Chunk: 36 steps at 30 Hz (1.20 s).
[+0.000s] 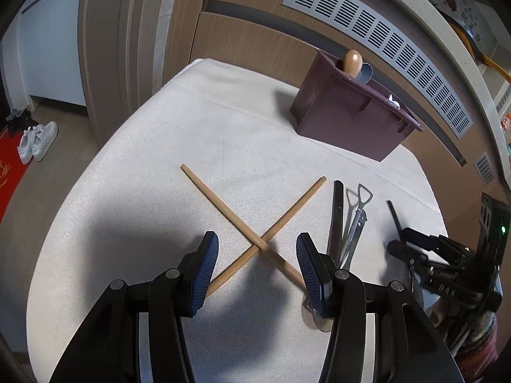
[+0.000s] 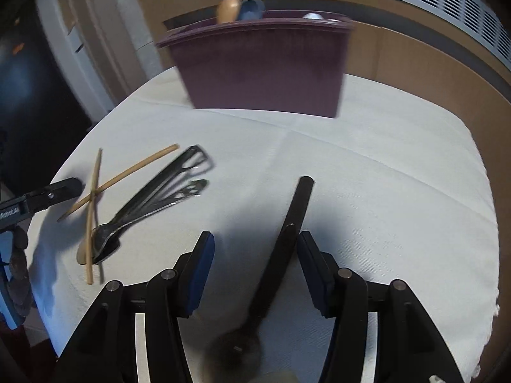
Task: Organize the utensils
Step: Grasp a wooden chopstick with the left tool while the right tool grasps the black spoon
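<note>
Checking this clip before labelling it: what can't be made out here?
- Purple bin contents: both views, its wall hides all but a few tops.
- Black spoon bowl: right wrist view, blurred and shadowed.
- Metal utensils lower ends: left wrist view, behind the left claw.

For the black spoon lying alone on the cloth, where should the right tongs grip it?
Grip the black spoon on its flat, straight handle, coming down from above. The handle lies flat between the open right tongs, which straddle its width; the bowl end is blurred and wider.
</note>
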{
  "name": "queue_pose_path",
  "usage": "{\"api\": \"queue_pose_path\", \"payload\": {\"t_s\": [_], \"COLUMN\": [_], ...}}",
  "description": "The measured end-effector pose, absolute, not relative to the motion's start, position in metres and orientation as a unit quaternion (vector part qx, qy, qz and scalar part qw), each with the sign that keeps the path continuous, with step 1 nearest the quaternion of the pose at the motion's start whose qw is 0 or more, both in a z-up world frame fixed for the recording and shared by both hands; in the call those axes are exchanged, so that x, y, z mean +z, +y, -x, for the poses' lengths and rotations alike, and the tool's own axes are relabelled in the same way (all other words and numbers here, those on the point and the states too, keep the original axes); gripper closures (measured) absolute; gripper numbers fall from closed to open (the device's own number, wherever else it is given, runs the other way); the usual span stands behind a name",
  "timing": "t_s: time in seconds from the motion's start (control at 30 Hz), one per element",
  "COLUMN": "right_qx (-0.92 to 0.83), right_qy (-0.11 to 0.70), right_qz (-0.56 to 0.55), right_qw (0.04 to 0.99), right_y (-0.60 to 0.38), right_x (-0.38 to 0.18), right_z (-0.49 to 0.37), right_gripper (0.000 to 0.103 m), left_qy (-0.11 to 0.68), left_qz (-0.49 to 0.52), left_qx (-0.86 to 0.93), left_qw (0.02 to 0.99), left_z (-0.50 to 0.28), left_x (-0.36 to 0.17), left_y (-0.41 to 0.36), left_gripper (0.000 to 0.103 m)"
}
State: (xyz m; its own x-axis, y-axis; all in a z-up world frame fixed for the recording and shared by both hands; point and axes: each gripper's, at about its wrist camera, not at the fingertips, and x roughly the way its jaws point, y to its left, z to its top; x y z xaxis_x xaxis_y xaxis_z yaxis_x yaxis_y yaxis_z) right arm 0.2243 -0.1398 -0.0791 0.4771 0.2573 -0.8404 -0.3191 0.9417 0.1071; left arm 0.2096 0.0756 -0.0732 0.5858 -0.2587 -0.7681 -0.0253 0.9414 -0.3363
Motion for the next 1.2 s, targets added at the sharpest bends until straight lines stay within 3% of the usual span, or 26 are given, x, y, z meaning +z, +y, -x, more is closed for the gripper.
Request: {"api": "queue_pose_path", "payload": {"t_s": [0.47, 0.73, 0.83, 1.0, 1.07, 1.17, 1.2], "right_qx": [0.203, 0.231, 0.233, 0.231, 0.226, 0.209, 0.208], "right_qy": [0.48, 0.492, 0.492, 0.483, 0.481, 0.474, 0.471], "right_qz": [0.082, 0.054, 0.069, 0.055, 0.058, 0.069, 0.07], "right_qw": [0.85, 0.837, 0.836, 0.843, 0.845, 0.853, 0.855], "right_y": [-0.148, -0.144, -0.138, -0.142, -0.142, -0.143, -0.145], "right_x": [-0.079, -0.08, -0.081, -0.08, -0.08, -0.078, -0.077], "right_z": [-0.187, -0.187, -0.185, -0.183, -0.182, -0.179, -0.179], "right_gripper": [0.048, 0.019, 0.018, 0.019, 0.021, 0.033, 0.041], "left_qy": [0.47, 0.47, 0.47, 0.486, 0.493, 0.494, 0.495], "left_qz": [0.124, 0.082, 0.078, 0.058, 0.056, 0.034, 0.029], "left_qx": [-0.094, -0.155, -0.133, -0.132, -0.141, -0.14, -0.14], "left_qw": [0.869, 0.865, 0.869, 0.862, 0.857, 0.857, 0.857], "left_z": [-0.254, -0.255, -0.258, -0.263, -0.265, -0.267, -0.266], "left_x": [-0.083, -0.078, -0.075, -0.076, -0.078, -0.079, -0.079], "left_y": [0.037, 0.004, 0.011, 0.011, 0.007, -0.003, -0.006], "left_gripper": [0.051, 0.052, 0.053, 0.077, 0.081, 0.082, 0.082]}}
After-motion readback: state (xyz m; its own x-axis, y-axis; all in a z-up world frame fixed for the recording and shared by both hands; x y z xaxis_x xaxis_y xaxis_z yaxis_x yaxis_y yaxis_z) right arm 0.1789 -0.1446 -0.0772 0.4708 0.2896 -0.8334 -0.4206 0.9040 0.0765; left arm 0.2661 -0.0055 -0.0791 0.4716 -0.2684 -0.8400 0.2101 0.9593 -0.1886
